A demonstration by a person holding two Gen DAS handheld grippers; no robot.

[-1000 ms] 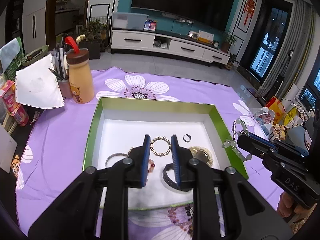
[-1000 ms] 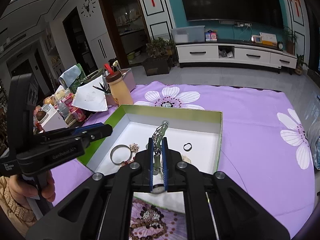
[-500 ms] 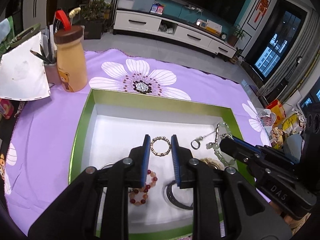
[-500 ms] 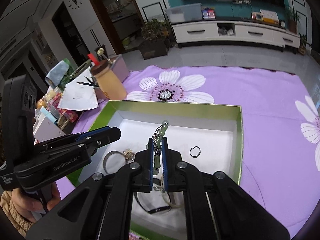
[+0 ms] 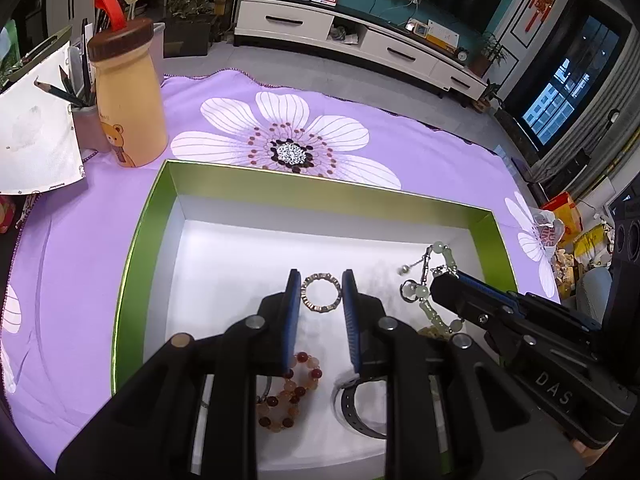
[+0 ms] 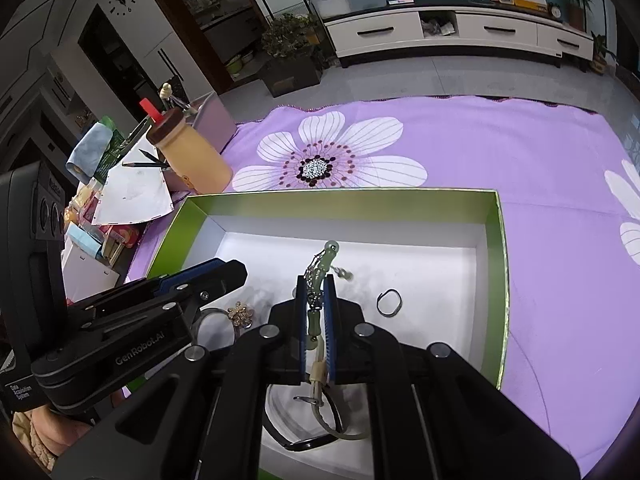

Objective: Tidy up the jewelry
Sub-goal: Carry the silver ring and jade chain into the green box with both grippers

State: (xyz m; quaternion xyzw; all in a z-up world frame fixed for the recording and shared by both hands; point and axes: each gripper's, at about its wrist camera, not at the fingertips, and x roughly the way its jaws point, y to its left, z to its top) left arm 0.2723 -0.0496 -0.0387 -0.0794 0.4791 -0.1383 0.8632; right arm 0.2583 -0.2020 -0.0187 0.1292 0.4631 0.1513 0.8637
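Over the green box [image 5: 132, 248], both grippers hold jewelry: left gripper [image 5: 320, 298] pinches a metal ring [image 5: 320, 293], right gripper [image 6: 316, 312] is clamped on a jade bracelet [image 6: 320, 270]. Red beads [image 5: 294, 394], a strap and a dark ring [image 6: 389, 302] already lie inside, so probably close to done.

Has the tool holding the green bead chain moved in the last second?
Yes. The right tool, shut on the green bead chain, has come forward and down over the green box, whose white floor now fills more of its view.

box [image 5: 152, 216]: glossy green card, matt white floor | ring bracelet [image 5: 321, 293]: shiny metal | tablecloth [image 6: 520, 152]: matt purple cloth
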